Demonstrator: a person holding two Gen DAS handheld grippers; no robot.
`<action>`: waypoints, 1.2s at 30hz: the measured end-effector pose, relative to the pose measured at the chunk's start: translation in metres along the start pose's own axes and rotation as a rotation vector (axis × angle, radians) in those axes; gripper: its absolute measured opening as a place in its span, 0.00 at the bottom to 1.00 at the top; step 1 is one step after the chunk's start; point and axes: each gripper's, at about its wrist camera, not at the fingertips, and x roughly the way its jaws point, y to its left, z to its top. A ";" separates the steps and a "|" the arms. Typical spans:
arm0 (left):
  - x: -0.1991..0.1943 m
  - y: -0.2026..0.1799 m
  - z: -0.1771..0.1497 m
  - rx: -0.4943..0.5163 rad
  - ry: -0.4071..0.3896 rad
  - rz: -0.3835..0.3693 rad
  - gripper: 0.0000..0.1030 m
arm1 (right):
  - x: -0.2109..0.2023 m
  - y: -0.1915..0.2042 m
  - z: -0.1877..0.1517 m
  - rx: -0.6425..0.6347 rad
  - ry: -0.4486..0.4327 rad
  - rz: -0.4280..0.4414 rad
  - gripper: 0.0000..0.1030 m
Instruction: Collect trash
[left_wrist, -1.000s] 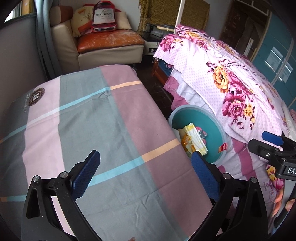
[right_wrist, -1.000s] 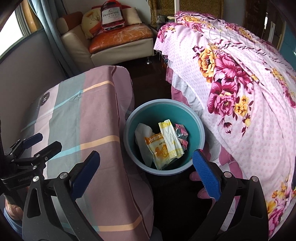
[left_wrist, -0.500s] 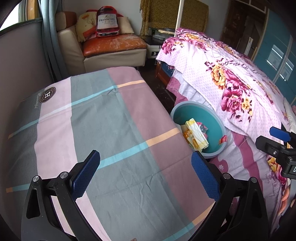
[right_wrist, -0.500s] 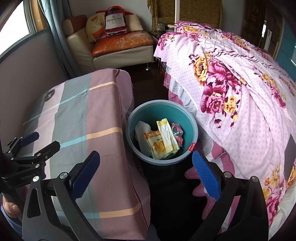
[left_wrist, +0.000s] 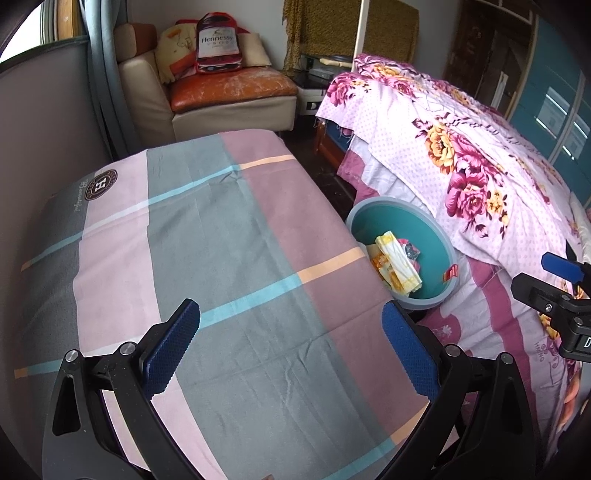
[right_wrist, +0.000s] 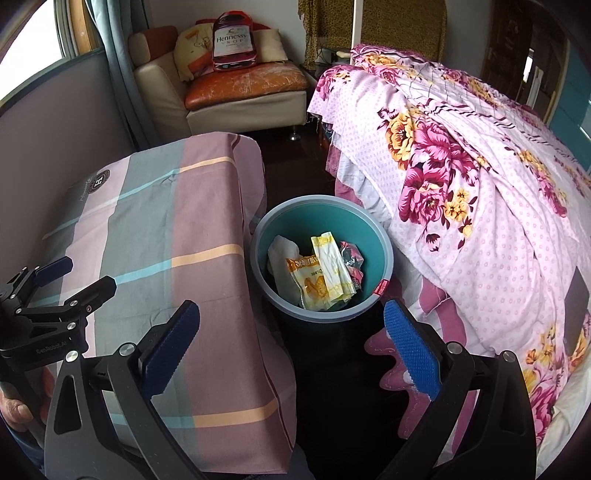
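Left tongs (left_wrist: 290, 336) are hovering over the near part of the tabletop (left_wrist: 207, 236), jaws spread wide and gripping nothing; their blue pads (left_wrist: 171, 347) are pointing toward the far edge. Right tongs (right_wrist: 291, 336) are hanging past the tabletop's right edge, above the dark floor just short of the bin (right_wrist: 320, 258), jaws likewise wide and empty. In the right wrist view the left tongs are showing at the lower left, over the tabletop's near left part, with a hand (right_wrist: 16, 406) gripping the handle; lettering on that body is reading "GenRobot.AI".

A striped cloth is covering the tabletop, bearing a round "H" crest (left_wrist: 100, 184) near the far left corner, with script beside it too small to read. A bottle-shaped cushion (right_wrist: 233, 40) on the sofa (right_wrist: 236, 88) is reading "Hennessy".

The bin, teal inside with a grey rim, is standing on the floor between the tabletop's right edge and the bed (right_wrist: 480, 184), touching the floral bedcover. A small red tag (right_wrist: 382, 287) is sitting on its rim. Inside are lying the collected trash: a white crumpled piece (right_wrist: 281, 254), an orange snack packet (right_wrist: 310, 282), a yellow-and-white wrapper (right_wrist: 332, 264) and a dark patterned wrapper (right_wrist: 352, 258).
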 end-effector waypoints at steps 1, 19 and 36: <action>0.001 0.000 0.000 -0.001 0.002 0.000 0.96 | 0.001 0.000 0.000 0.001 0.002 0.000 0.93; 0.020 0.004 0.001 -0.015 0.030 0.009 0.96 | 0.021 0.002 0.005 -0.003 0.036 -0.001 0.93; 0.031 0.005 0.001 -0.009 0.032 0.004 0.96 | 0.037 0.005 0.010 -0.004 0.066 -0.002 0.93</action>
